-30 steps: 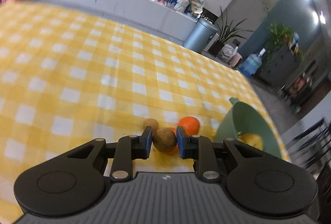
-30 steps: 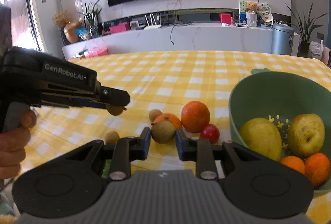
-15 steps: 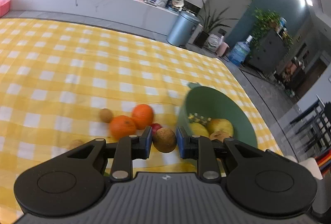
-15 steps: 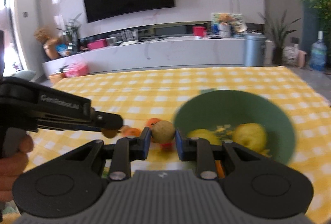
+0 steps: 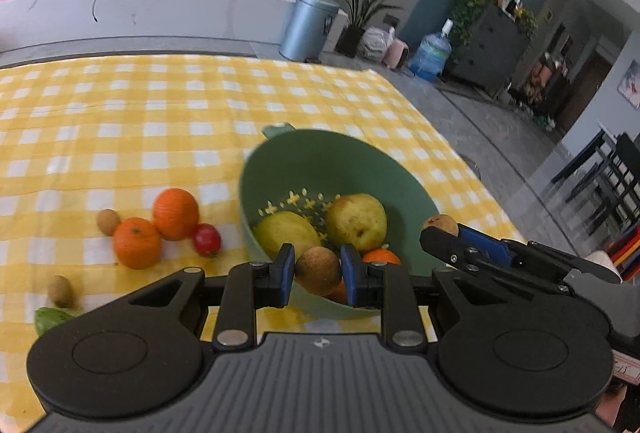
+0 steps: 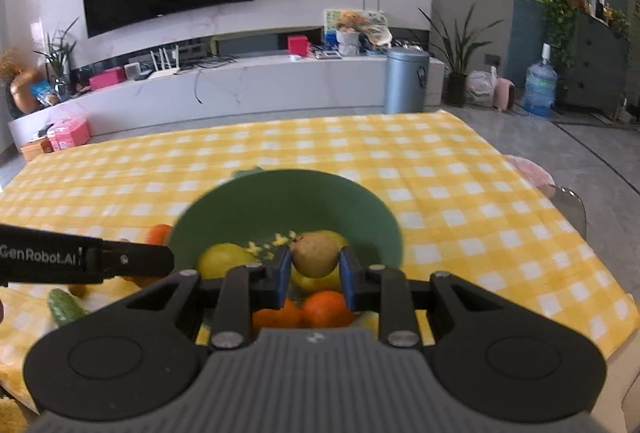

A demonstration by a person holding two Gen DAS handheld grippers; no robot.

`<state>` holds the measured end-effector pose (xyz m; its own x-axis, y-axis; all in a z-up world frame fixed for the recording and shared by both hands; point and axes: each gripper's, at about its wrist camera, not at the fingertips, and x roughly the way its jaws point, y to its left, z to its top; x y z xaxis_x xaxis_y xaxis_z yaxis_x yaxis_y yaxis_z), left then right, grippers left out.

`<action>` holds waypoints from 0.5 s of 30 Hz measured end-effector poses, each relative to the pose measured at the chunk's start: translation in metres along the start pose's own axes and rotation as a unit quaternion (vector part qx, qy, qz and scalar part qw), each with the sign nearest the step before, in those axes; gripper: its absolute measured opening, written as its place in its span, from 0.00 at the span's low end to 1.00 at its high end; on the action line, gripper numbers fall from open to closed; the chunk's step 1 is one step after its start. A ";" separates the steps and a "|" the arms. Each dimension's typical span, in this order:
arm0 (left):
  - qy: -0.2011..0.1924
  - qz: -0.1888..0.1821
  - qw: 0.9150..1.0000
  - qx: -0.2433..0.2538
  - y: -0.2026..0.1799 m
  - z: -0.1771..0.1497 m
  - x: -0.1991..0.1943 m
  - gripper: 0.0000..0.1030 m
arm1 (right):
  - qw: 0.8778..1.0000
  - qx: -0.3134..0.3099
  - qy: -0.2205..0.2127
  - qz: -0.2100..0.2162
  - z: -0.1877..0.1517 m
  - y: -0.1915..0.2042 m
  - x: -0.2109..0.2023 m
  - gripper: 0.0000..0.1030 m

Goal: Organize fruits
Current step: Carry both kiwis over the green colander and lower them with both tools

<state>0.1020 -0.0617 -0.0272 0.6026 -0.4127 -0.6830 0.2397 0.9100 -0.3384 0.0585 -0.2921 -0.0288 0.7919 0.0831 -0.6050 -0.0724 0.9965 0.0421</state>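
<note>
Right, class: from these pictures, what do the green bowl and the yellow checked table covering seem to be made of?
Green bowl: probably plastic, matte; one even colour, thin moulded wall, cut-out drain holes in its base.
Yellow checked table covering: probably woven cloth, matte; it shows soft creases and drapes over the table edge, though coated fabric cannot be ruled out.

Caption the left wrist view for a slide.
Left hand-held gripper carries a brown fruit over the green bowl.

Both wrist cameras look forward and down, close over the bowl (image 5: 280, 169) (image 6: 224, 209) at 12 o'clock, shared.
</note>
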 end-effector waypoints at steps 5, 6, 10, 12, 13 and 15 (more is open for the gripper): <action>0.022 0.002 1.000 0.002 -0.006 -0.003 0.021 0.27 | 1.000 0.017 0.018 0.006 -0.010 -0.009 0.012 0.21; 0.024 0.002 1.000 0.002 -0.006 -0.003 0.023 0.27 | 1.000 0.020 0.017 0.008 -0.010 -0.010 0.013 0.21; 0.029 0.003 1.000 -0.003 -0.006 -0.002 0.033 0.27 | 0.999 0.026 0.020 0.015 -0.009 -0.009 0.021 0.21; 0.030 0.003 1.000 -0.001 -0.007 -0.001 0.036 0.27 | 0.999 0.027 0.021 0.016 -0.008 -0.008 0.024 0.21; 0.031 0.003 1.000 0.000 -0.007 0.000 0.038 0.27 | 0.999 0.029 0.021 0.016 -0.008 -0.008 0.024 0.21; 0.034 0.004 0.999 0.000 -0.006 0.002 0.041 0.27 | 0.999 0.033 0.022 0.021 -0.008 -0.009 0.027 0.21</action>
<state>0.1266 -0.0844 -0.0518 0.5516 -0.4078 -0.7276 0.2352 0.9130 -0.3334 0.0756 -0.2985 -0.0518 0.7621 0.1256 -0.6351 -0.0637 0.9908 0.1196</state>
